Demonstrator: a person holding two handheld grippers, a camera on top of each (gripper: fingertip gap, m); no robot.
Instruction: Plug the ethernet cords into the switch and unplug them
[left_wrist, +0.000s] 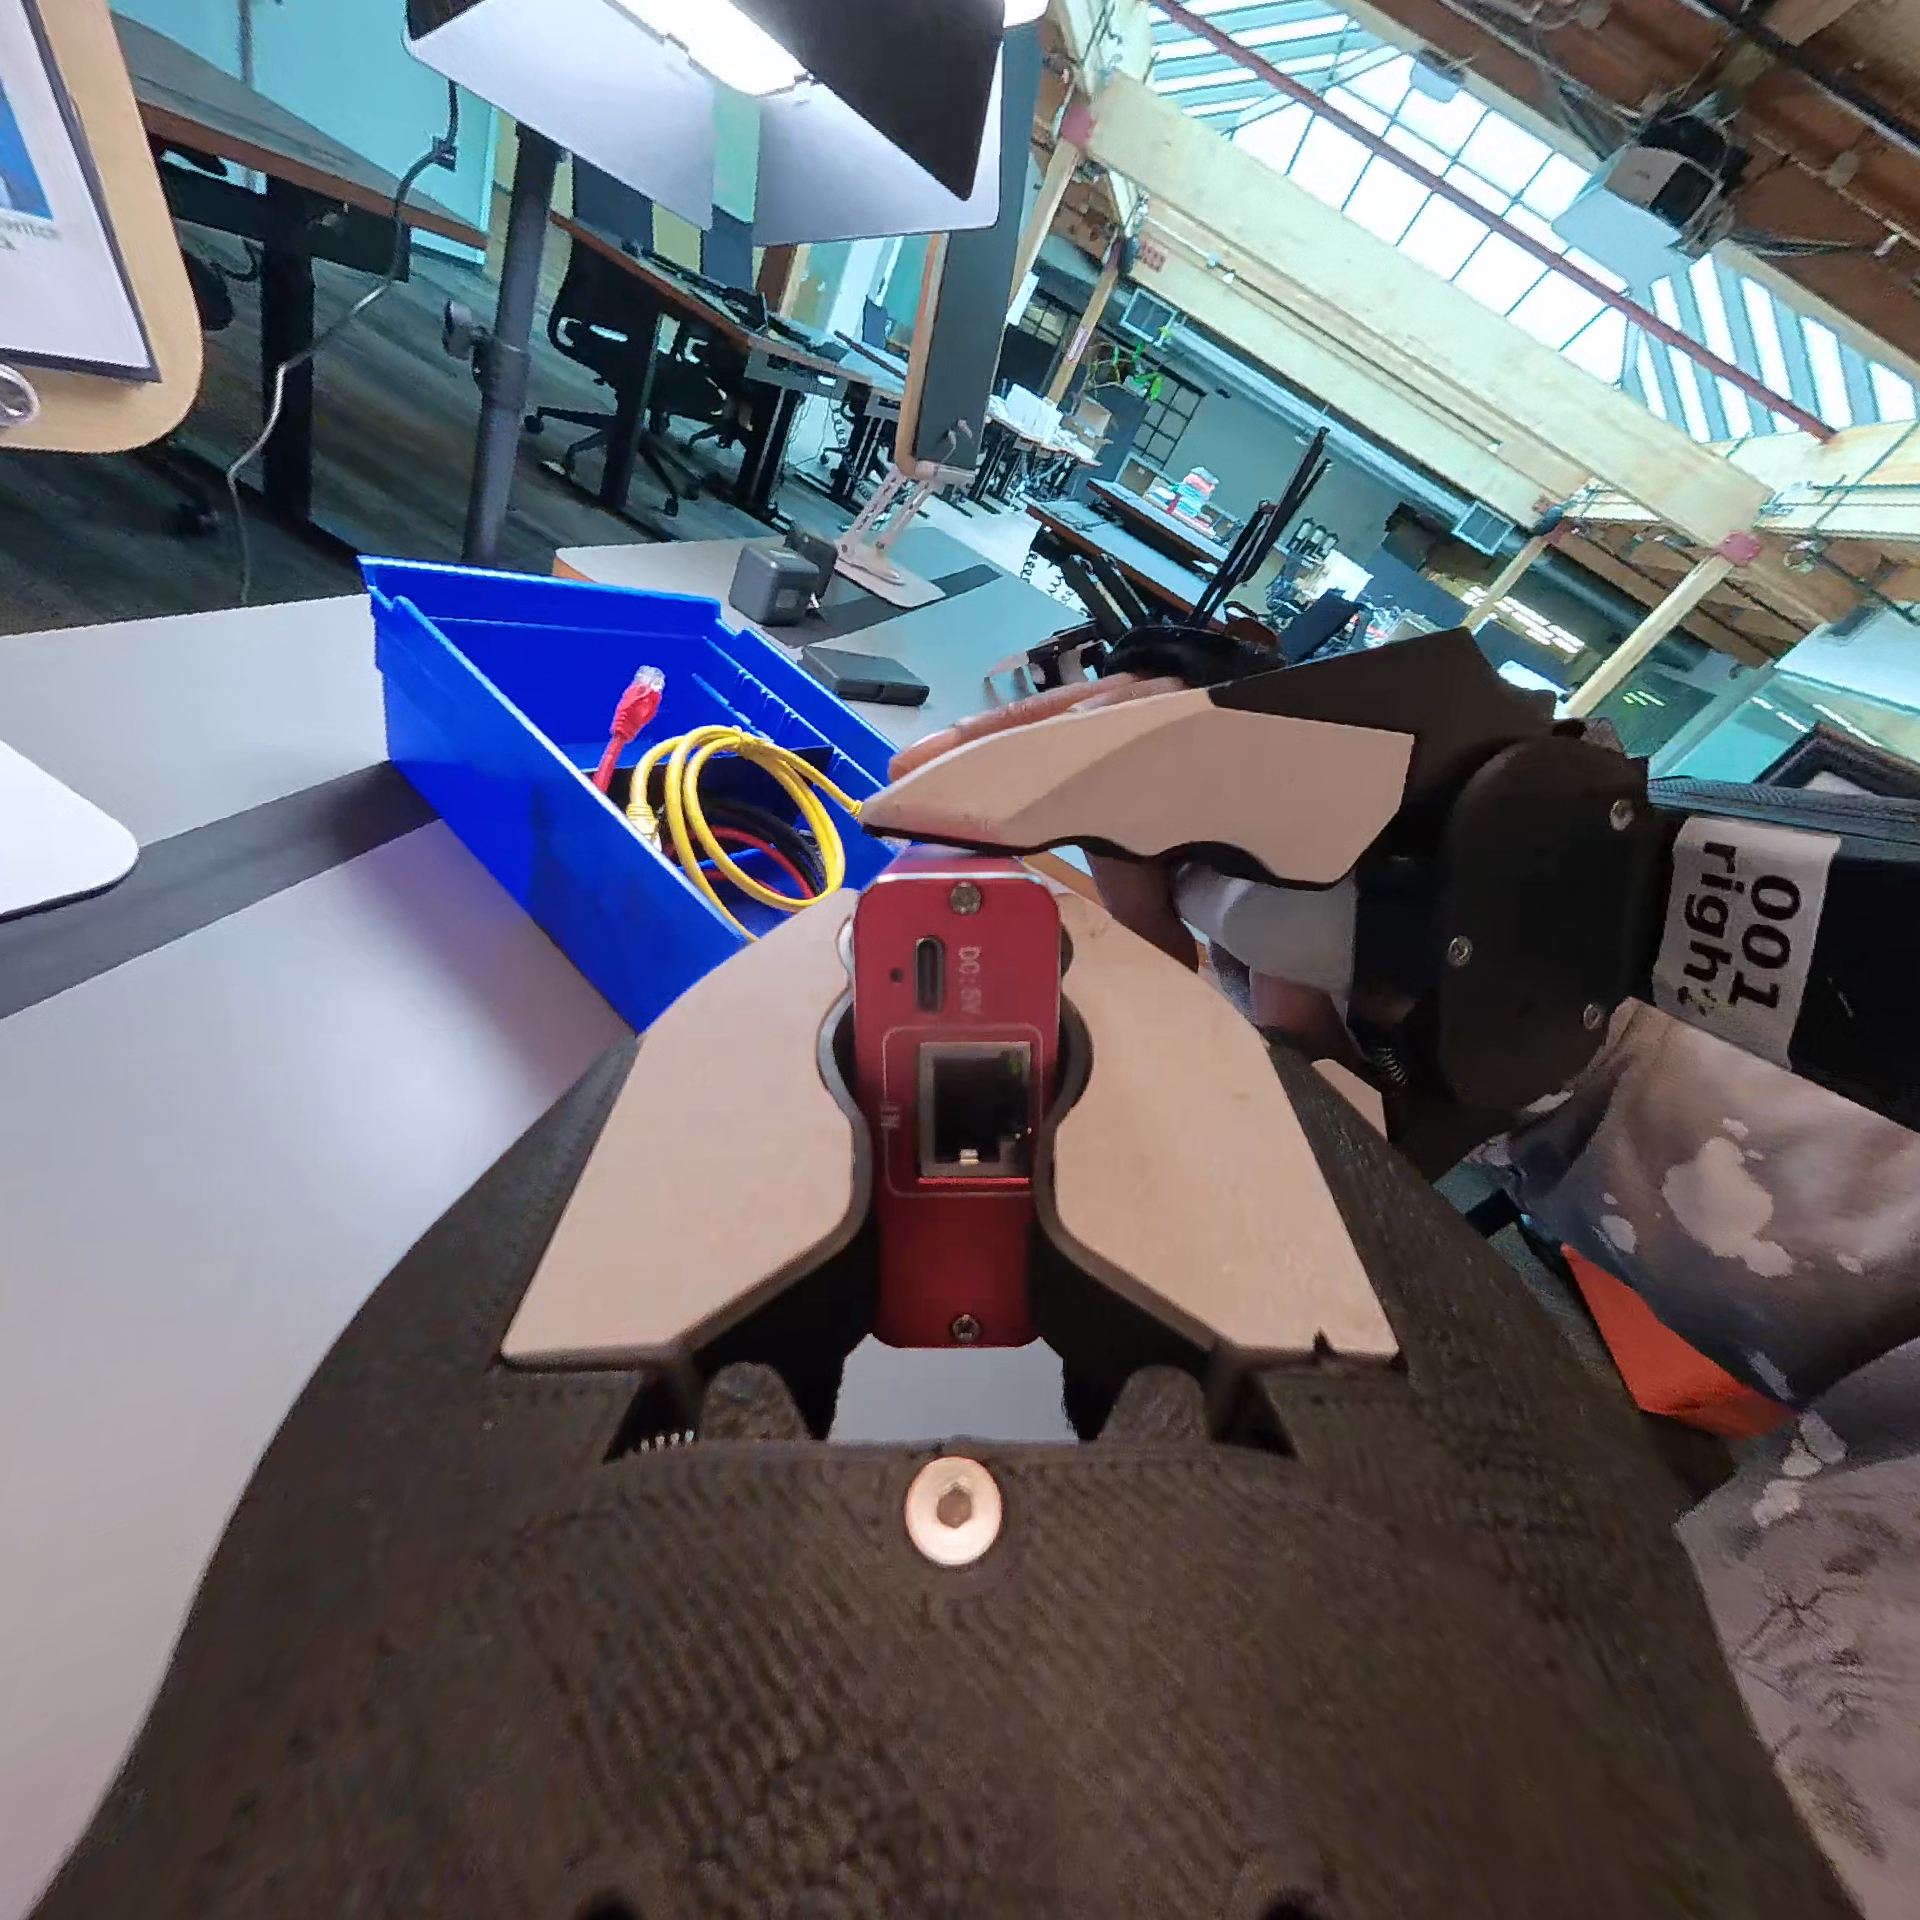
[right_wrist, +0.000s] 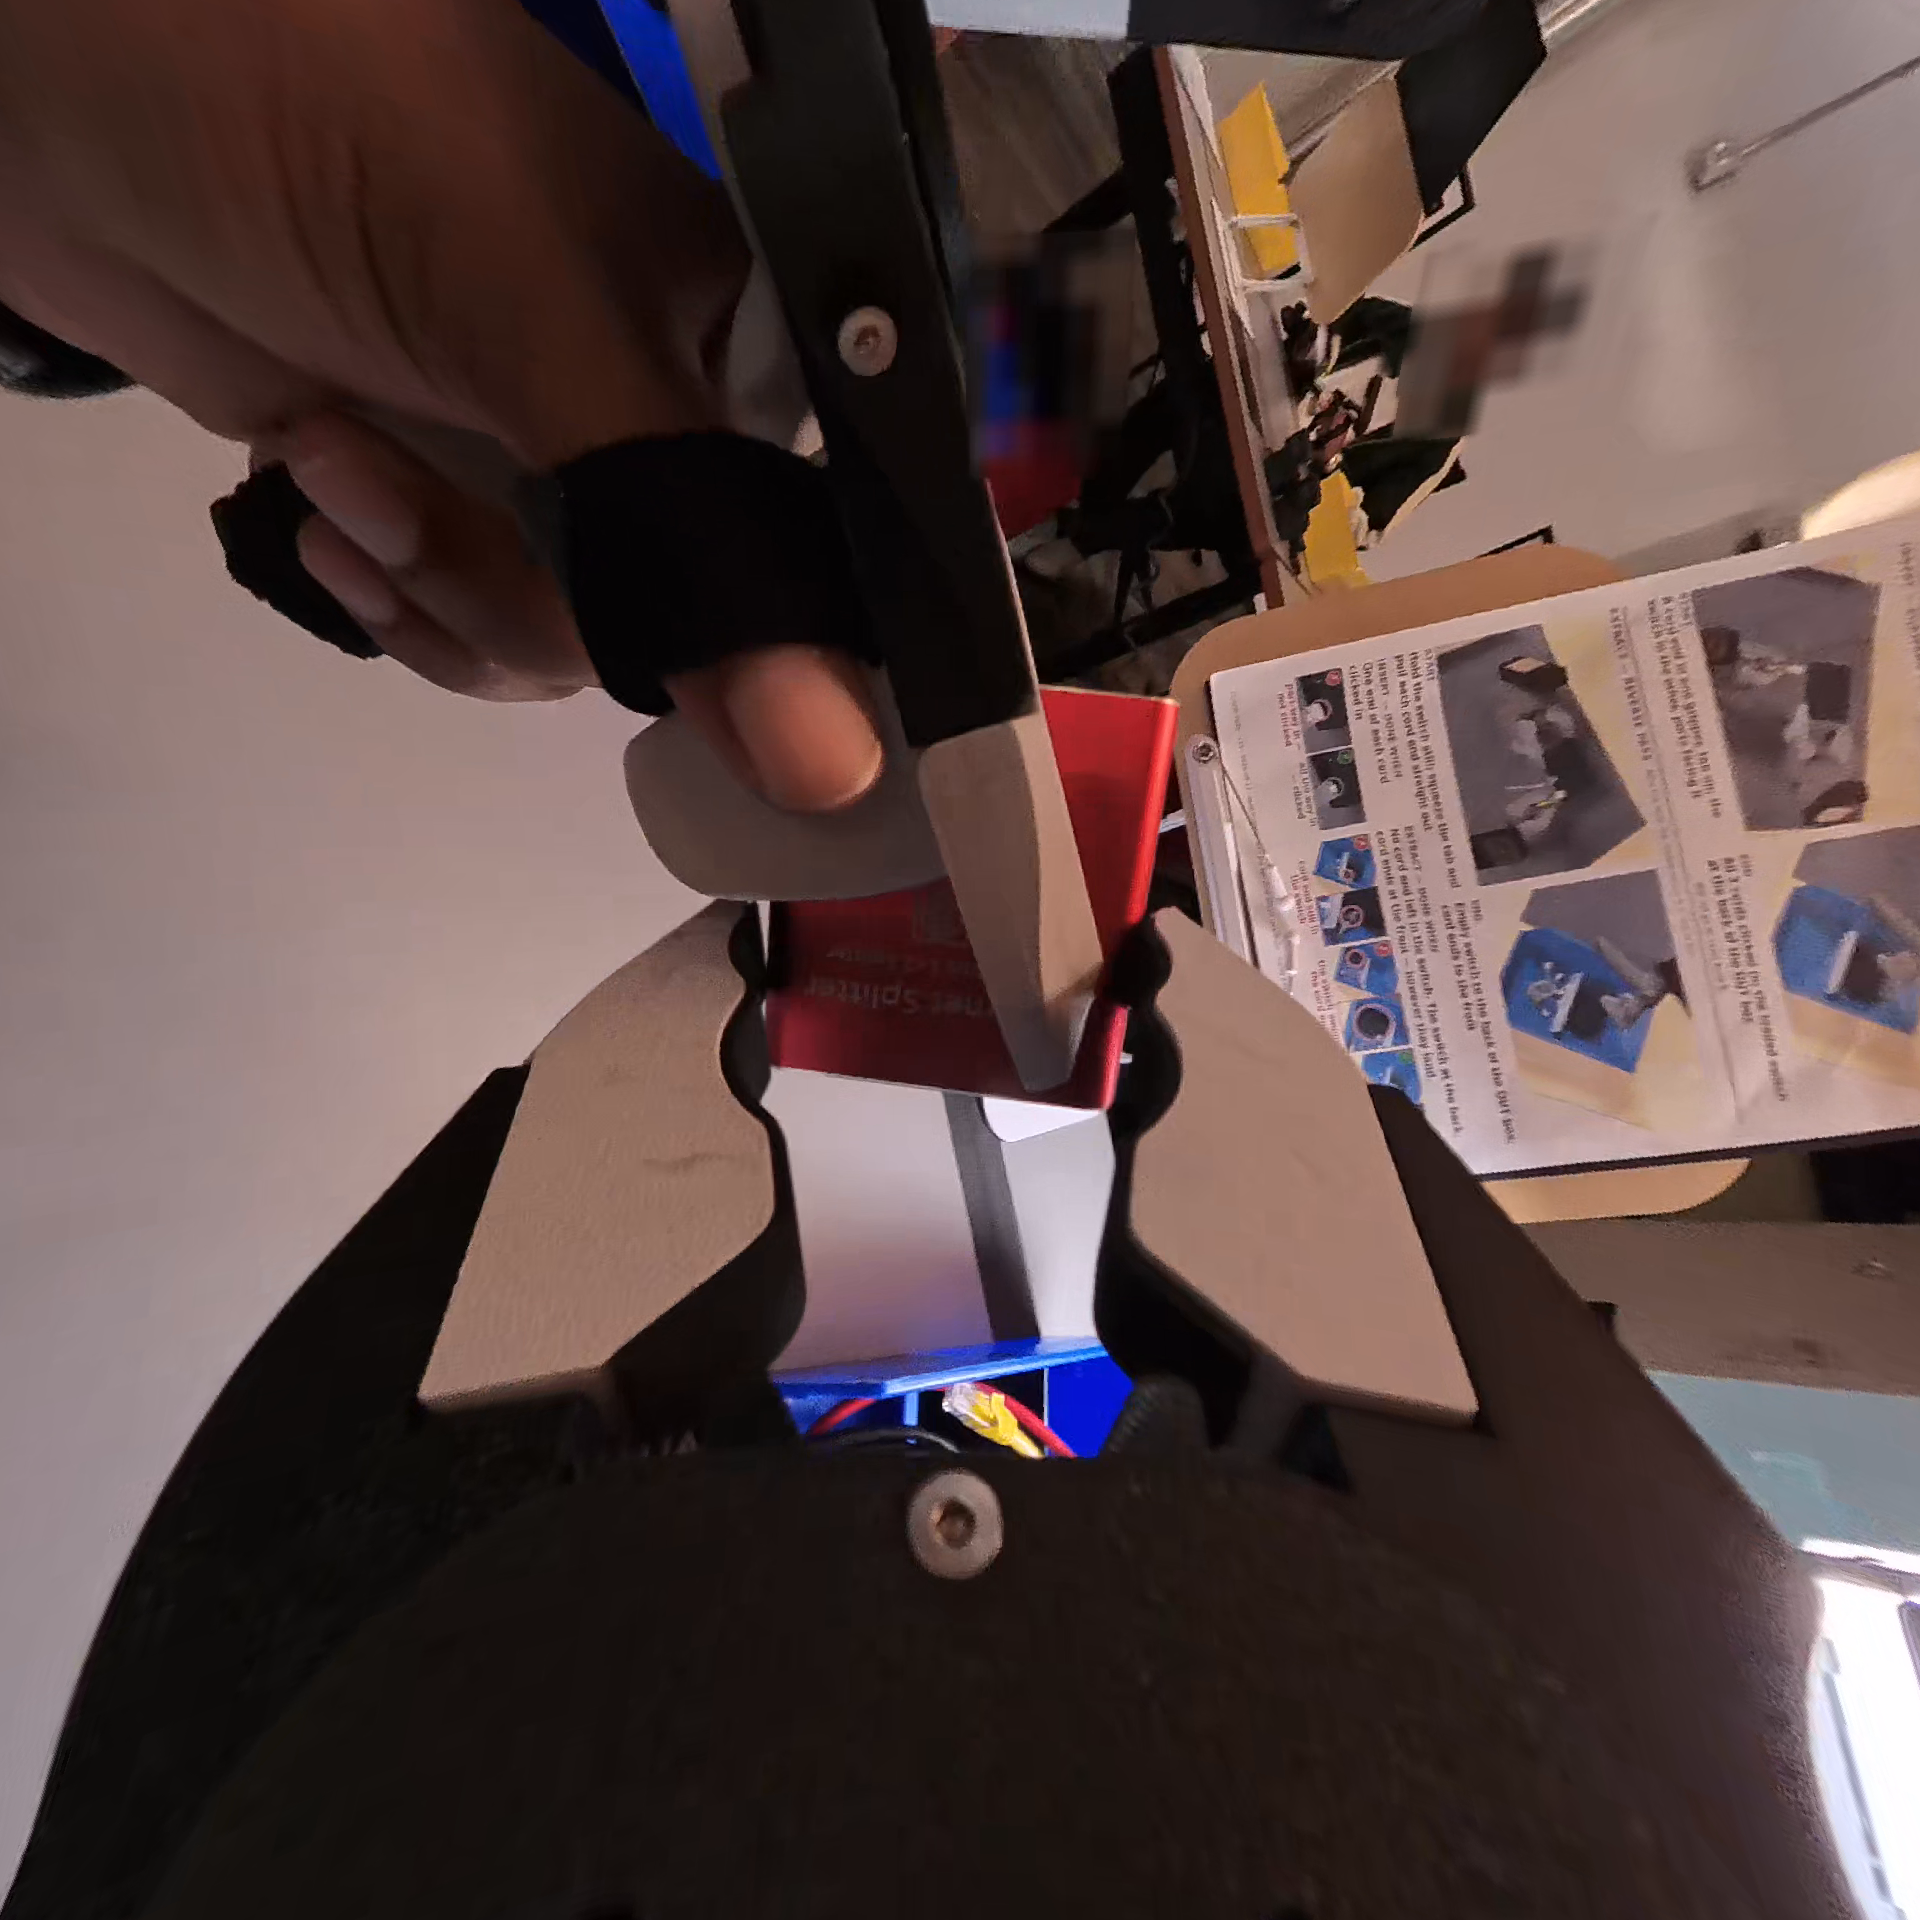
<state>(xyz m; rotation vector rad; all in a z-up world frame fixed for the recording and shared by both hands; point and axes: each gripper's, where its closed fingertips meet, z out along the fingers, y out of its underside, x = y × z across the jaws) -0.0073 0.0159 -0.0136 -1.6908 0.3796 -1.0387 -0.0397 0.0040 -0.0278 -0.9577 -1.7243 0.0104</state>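
My left gripper (left_wrist: 951, 935) is shut on the red switch (left_wrist: 956, 1247). It holds the switch end-on above the table, with an empty ethernet port facing the camera. My right gripper (left_wrist: 883, 821) comes in from the right over the switch's far end. In the right wrist view its jaws (right_wrist: 945, 997) press on both narrow sides of the switch (right_wrist: 862, 997). The left gripper's fingers (right_wrist: 1018, 914) and a hand show there too. A yellow cord (left_wrist: 717, 790), a red cord (left_wrist: 636, 712) and a black one lie coiled in the blue bin (left_wrist: 499, 748).
The grey table (left_wrist: 260, 1091) has a dark stripe. The bin stands just behind the switch and shows in the right wrist view (right_wrist: 935, 1371) with a yellow plug (right_wrist: 982, 1418). A clipboard with an instruction sheet (right_wrist: 1558, 831) lies nearby. A black device (left_wrist: 862, 673) sits farther back.
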